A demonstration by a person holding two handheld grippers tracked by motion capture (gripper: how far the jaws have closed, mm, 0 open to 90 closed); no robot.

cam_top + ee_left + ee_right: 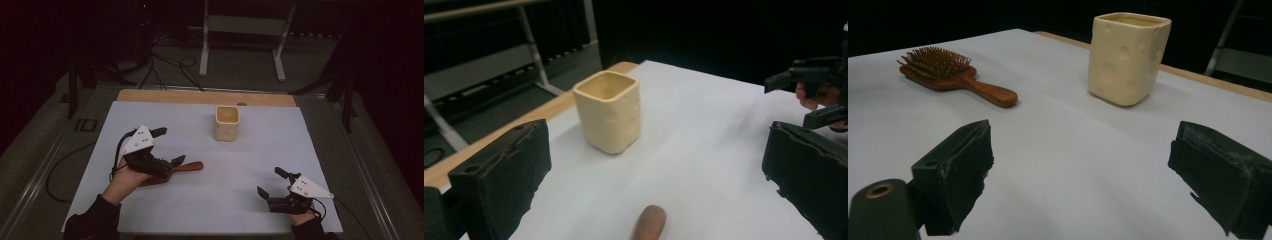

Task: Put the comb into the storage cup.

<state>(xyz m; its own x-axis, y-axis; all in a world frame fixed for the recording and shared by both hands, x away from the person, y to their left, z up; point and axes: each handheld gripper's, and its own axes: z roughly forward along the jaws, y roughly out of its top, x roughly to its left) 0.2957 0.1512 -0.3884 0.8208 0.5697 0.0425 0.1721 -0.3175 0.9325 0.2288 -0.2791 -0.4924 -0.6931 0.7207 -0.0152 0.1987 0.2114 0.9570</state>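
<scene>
Your left gripper (167, 146) hangs over the hairbrush (187, 167), fingers spread wide and holding nothing. The brush lies flat at the cup's (227, 122) 7 o'clock, well apart. Your right gripper (270, 182), fingers also spread, sits near the table's (210, 210) front edge, bare sheet around it.

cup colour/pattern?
Pale cream-yellow cup with round dimples like cheese holes; clearest in the right gripper view.
</scene>
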